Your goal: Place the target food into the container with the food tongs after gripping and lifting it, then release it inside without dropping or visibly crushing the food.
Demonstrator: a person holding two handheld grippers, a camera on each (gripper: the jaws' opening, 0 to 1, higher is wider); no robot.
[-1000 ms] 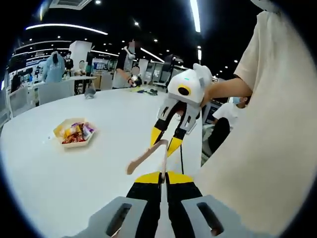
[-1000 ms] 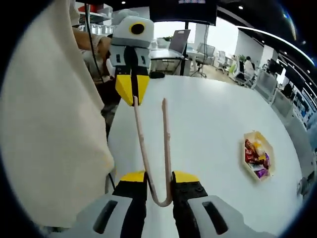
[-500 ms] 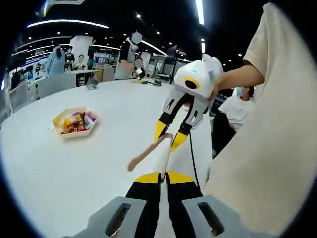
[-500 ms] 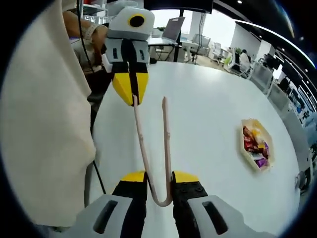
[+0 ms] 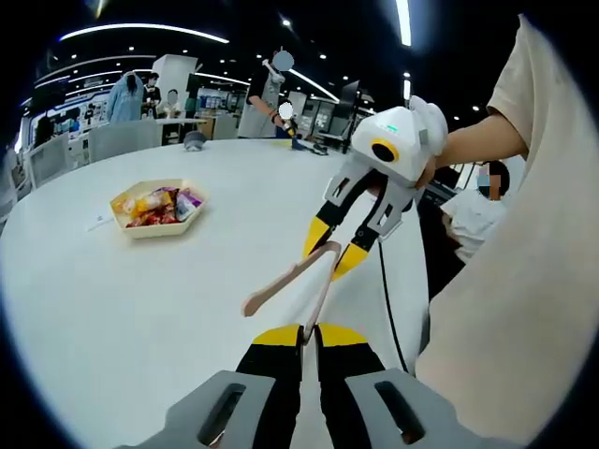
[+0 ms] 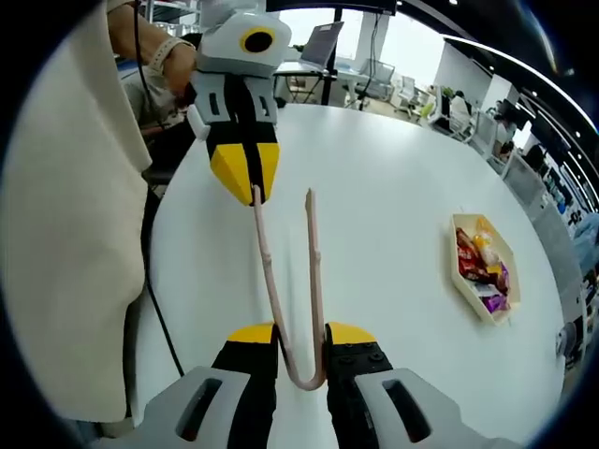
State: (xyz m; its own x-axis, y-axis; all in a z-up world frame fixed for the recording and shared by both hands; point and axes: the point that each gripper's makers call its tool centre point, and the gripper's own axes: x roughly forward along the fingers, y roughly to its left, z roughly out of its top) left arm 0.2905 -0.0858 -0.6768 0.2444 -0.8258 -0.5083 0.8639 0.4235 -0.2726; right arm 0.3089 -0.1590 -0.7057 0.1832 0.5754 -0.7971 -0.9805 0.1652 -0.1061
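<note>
Both grippers were clamped on the pink food tongs (image 6: 290, 281): right gripper (image 6: 300, 337) pinching the bend, left gripper (image 6: 245, 173) shut on one arm's tip. The snack tray (image 5: 154, 207) sat far left on the white table (image 5: 140, 309), well apart. I'd let that tip go first so the tongs can open

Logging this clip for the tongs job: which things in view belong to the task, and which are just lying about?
Part of the job:
- tongs, bend held in the right tool, one tip clamped by the left tool
- tray of wrapped snacks
- table

Lying about:
- cable at the table's edge
- distant desks and chairs
</note>
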